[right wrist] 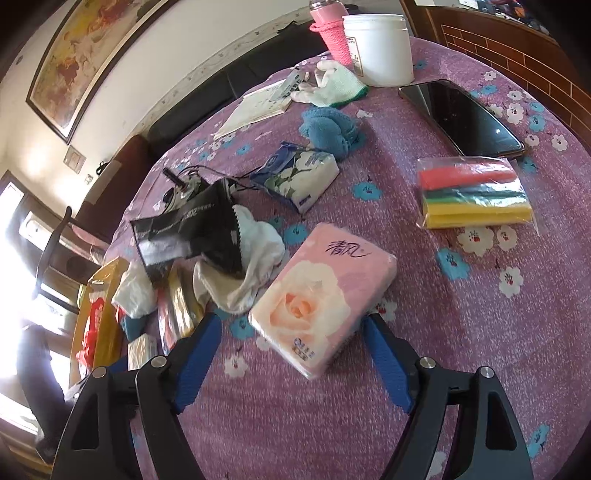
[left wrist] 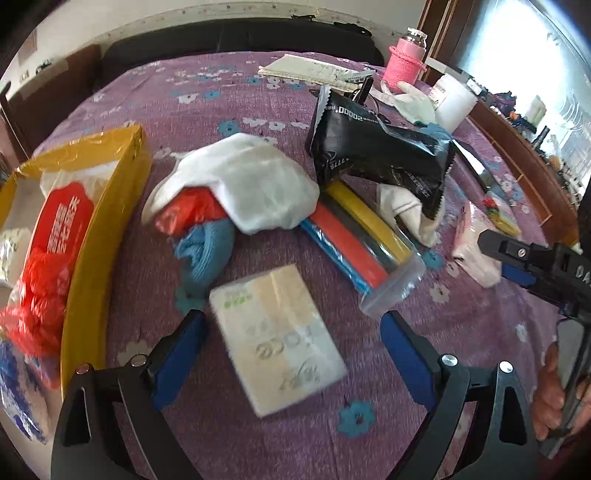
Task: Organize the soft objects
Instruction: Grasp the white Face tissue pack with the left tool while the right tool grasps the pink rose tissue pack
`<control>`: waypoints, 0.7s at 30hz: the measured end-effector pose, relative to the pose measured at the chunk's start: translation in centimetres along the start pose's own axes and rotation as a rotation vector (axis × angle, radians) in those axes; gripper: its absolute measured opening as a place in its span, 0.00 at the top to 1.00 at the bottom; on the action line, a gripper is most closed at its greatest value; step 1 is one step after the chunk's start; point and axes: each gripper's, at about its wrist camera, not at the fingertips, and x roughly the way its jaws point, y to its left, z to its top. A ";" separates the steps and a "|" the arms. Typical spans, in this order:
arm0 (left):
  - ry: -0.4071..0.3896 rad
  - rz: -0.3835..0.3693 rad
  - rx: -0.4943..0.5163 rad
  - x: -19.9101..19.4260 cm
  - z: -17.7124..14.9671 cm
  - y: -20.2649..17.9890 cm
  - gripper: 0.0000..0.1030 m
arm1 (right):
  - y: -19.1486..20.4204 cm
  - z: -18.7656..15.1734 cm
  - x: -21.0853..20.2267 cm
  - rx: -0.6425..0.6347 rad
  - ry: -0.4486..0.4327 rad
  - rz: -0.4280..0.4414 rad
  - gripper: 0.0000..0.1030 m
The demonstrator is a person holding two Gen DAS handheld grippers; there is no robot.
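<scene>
My left gripper (left wrist: 291,325) is open, its blue fingers either side of a pale tissue pack (left wrist: 277,339) lying on the purple cloth. My right gripper (right wrist: 291,328) is open around the near end of a pink rose tissue pack (right wrist: 321,299); it also shows in the left wrist view (left wrist: 474,247). A yellow box (left wrist: 99,236) at the left holds red and white bags. A white cloth (left wrist: 251,188) covers a red bag and a blue towel (left wrist: 207,254). A black pouch (left wrist: 380,151) lies over a white sock (left wrist: 406,210).
A clear pack of coloured sponges (left wrist: 362,240) lies mid-table, another (right wrist: 476,195) beside a phone (right wrist: 465,118). A blue flowered tissue pack (right wrist: 299,173), blue cloth (right wrist: 328,129), glove (right wrist: 332,85), white jar (right wrist: 380,48), pink bottle (right wrist: 328,33) and papers (right wrist: 255,107) sit farther back.
</scene>
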 end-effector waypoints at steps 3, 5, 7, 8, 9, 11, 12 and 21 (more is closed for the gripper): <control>-0.002 0.048 0.025 0.6 0.2 -0.7 0.06 | 0.0 0.9 0.4 0.025 0.000 -0.019 0.20; -0.006 0.079 0.057 1.0 0.1 -1.3 0.02 | 0.1 1.3 0.6 0.039 -0.005 -0.048 0.20; -0.022 0.109 0.087 1.2 -0.2 -1.8 0.00 | 0.4 1.8 1.0 0.041 -0.007 -0.104 0.20; -0.027 0.104 0.077 1.3 -0.2 -1.7 0.00 | 0.7 2.1 1.3 0.038 -0.010 -0.132 0.20; -0.026 0.103 0.076 1.3 -0.2 -1.7 0.00 | 0.9 2.2 1.5 0.031 -0.011 -0.156 0.20; -0.031 0.105 0.073 1.2 -0.2 -1.6 0.03 | 1.6 2.4 1.9 0.007 -0.009 -0.201 0.20; -0.037 0.109 0.065 1.1 -0.2 -1.5 0.06 | 2.1 2.3 2.1 -0.016 -0.004 -0.230 0.19; -0.079 0.043 0.002 -0.6 -0.5 0.6 0.50 | 2.4 1.4 1.7 -0.108 0.002 -0.302 0.39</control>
